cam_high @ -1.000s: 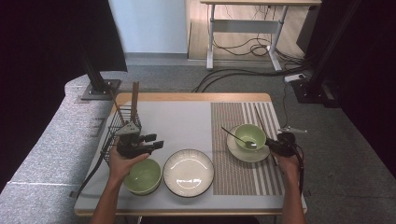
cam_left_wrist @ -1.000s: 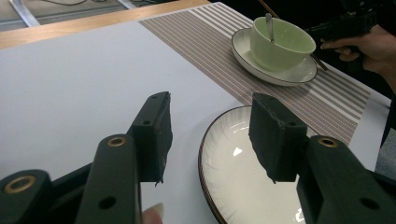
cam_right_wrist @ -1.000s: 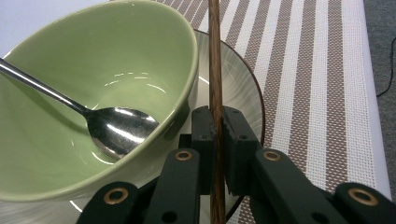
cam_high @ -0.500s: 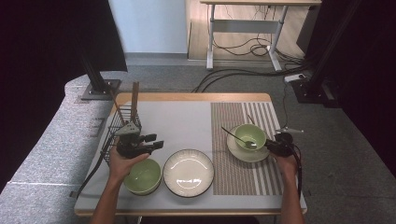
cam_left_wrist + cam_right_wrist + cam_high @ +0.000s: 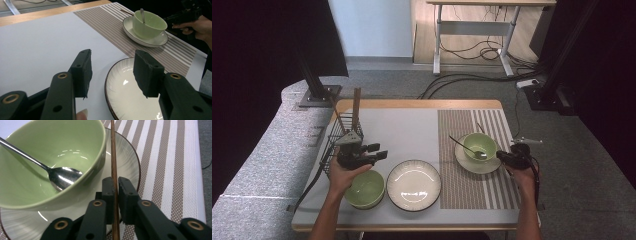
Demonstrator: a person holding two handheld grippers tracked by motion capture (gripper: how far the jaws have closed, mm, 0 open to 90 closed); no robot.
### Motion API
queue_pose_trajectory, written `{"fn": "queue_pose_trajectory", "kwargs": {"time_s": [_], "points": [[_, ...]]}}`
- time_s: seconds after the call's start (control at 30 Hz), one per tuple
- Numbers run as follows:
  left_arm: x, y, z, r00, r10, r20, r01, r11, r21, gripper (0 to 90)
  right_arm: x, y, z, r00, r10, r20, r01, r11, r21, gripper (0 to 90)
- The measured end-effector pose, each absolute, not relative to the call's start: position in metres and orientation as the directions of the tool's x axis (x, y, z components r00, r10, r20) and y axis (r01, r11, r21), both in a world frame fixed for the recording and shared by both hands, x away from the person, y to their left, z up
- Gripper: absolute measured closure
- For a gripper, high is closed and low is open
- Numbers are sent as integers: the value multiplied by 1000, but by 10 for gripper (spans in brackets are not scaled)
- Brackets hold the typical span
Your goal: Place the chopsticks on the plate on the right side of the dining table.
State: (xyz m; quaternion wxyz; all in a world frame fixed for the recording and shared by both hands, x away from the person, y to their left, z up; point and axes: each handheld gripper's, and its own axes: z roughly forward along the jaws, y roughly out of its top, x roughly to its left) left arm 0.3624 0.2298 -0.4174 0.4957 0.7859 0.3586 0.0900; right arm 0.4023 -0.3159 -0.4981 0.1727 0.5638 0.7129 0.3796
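Near desk's right edge, right gripper (image 5: pixel 115 188) jaws clamped on chopstick (image 5: pixel 113 157) beside bowl (image 5: pixel 47 162) on striped mat (image 5: pixel 474 165). Left gripper (image 5: pixel 112 72) jaws apart over white desk (image 5: pixel 407 132); grey carpet around.

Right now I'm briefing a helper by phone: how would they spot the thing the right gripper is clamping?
Find the brown-and-white striped placemat on the table's right half, then the pale saucer carrying a green bowl. Beside that bowl lies a thin dark wooden chopstick, pinched by the right gripper. Unlike the shiny metal spoon inside the bowl, it is straight, brown and outside it.
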Motion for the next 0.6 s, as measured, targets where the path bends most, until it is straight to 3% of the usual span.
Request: {"fn": "queue_pose_trajectory", "kwargs": {"time_s": [0.3, 0.4, 0.6], "points": [[363, 228, -419, 728, 652, -212, 476, -258, 841, 492, 405, -316, -501, -308, 917, 252, 676, 25, 737, 840], [363, 228, -418, 727, 653, -212, 475, -256, 842, 493, 404, -318, -501, -301, 918, 258, 684, 19, 729, 767], [363, 228, -418, 730, 651, -210, 474, -261, 841, 493, 398, -326, -495, -287, 927, 240, 662, 10, 750, 754]]}}
